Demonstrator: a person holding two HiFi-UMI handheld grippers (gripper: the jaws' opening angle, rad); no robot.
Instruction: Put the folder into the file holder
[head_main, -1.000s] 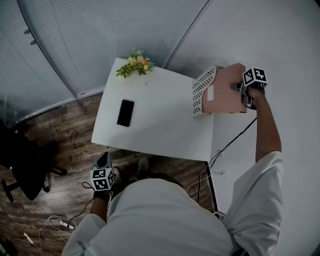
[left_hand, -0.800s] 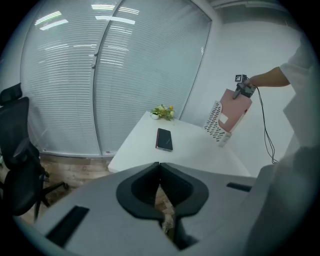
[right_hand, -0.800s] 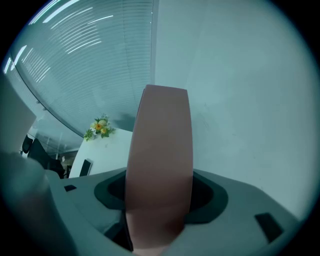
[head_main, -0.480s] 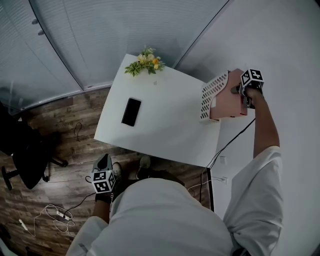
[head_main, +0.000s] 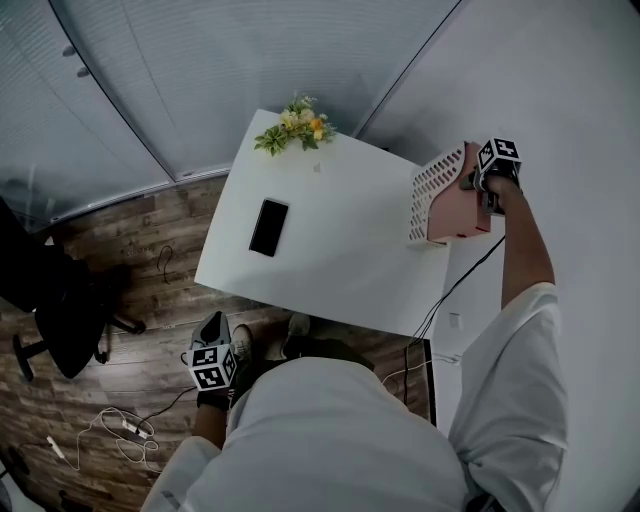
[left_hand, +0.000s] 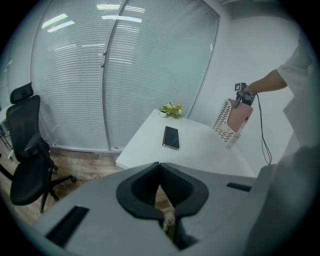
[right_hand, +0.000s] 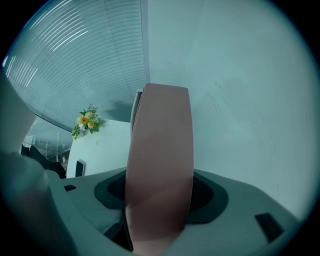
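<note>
Since a second ago the whole scene has slid in the head view. On the left, our left gripper (head_main: 208, 335) still hangs low beside the body, off the table (head_main: 330, 270), over the wooden floor; its jaws are pressed together with nothing between them (left_hand: 159, 172). The phone (head_main: 269, 227) and the flowers (head_main: 296, 127) lie where they did on the tabletop. At the right edge, the pink folder (head_main: 455, 210) now shows us less of its broad face than before and sits closer against the white perforated file holder (head_main: 432, 190). The left gripper view shows holder (left_hand: 223, 122) and folder (left_hand: 239, 116) leaning together at the table's far corner. Our right gripper (head_main: 487, 180) keeps its jaws clamped, fairly wide, on the folder's upper edge; the folder (right_hand: 160, 150) fills the gap between them.

From the left again: the office chair (head_main: 60, 320) is cut off by the frame edge. We cannot tell how deep the folder sits inside the holder, nor whether the holder's base rests flat. In the right gripper view the folder hides nearly all of the holder, and the jaw tips (right_hand: 159, 200) are covered by it.
</note>
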